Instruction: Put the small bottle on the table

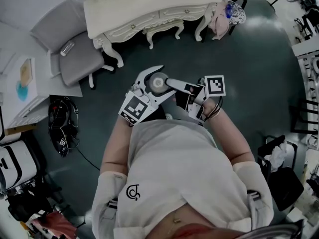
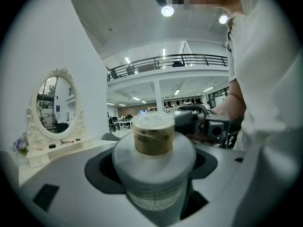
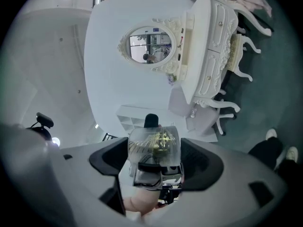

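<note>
The small bottle [image 1: 158,82] is held in front of my chest, above the dark floor. In the left gripper view it [image 2: 154,167] has a pale round body and a tan neck under a clear cap [image 2: 153,122]. My left gripper [image 1: 155,86] [image 2: 154,176] is shut on the body. My right gripper [image 1: 172,82] reaches in from the right. Its jaws hug the clear cap [image 3: 154,143], so my right gripper [image 3: 154,162] is shut on it. The white ornate dressing table [image 1: 149,6] stands ahead, with its oval mirror [image 3: 150,44] [image 2: 52,103].
A grey chair [image 1: 75,54] stands left of the table, with cloth [image 1: 227,14] heaped at the table's right end. Black bags and cables [image 1: 62,126] lie on the floor at left. A dark bin with white paper [image 1: 279,168] is at right.
</note>
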The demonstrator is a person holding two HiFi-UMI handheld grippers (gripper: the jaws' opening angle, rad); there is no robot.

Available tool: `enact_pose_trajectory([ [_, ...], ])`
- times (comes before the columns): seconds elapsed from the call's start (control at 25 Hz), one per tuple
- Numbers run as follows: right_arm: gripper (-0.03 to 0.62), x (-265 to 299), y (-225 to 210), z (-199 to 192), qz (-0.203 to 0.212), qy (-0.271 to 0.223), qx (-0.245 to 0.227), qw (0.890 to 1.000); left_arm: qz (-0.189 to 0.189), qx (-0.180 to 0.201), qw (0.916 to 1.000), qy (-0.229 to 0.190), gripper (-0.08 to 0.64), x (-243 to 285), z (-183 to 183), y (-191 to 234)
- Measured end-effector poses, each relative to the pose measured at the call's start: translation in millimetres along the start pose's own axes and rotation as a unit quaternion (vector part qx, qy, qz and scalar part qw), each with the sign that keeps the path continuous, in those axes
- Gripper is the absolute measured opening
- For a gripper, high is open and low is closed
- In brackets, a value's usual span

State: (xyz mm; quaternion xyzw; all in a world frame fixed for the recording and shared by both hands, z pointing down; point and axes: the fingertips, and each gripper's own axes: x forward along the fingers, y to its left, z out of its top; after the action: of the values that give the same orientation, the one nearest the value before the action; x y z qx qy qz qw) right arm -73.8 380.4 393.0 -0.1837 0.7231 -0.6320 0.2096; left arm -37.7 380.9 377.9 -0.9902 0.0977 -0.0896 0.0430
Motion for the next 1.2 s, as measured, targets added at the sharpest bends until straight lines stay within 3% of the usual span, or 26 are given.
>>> enact_pose_trajectory([
  [0.4, 0.347, 16, -16, 62, -0.003, -0.013, 0.001, 1.000, -0.008, -0.002, 1.0000, -0.002, 0.351, 33, -8, 56],
  [1.0, 0.347, 133, -40, 269, -0.004, -0.040, -0.002, 0.999, -0.037, 0.007, 0.9993, -0.007, 0.351, 90, -14, 286],
  [1.2, 0.347, 162, -42, 323, 0.002, -0.040, -0.004, 0.999, -0.036, 0.013, 0.9992, -0.006, 0.351, 106, -11, 344],
])
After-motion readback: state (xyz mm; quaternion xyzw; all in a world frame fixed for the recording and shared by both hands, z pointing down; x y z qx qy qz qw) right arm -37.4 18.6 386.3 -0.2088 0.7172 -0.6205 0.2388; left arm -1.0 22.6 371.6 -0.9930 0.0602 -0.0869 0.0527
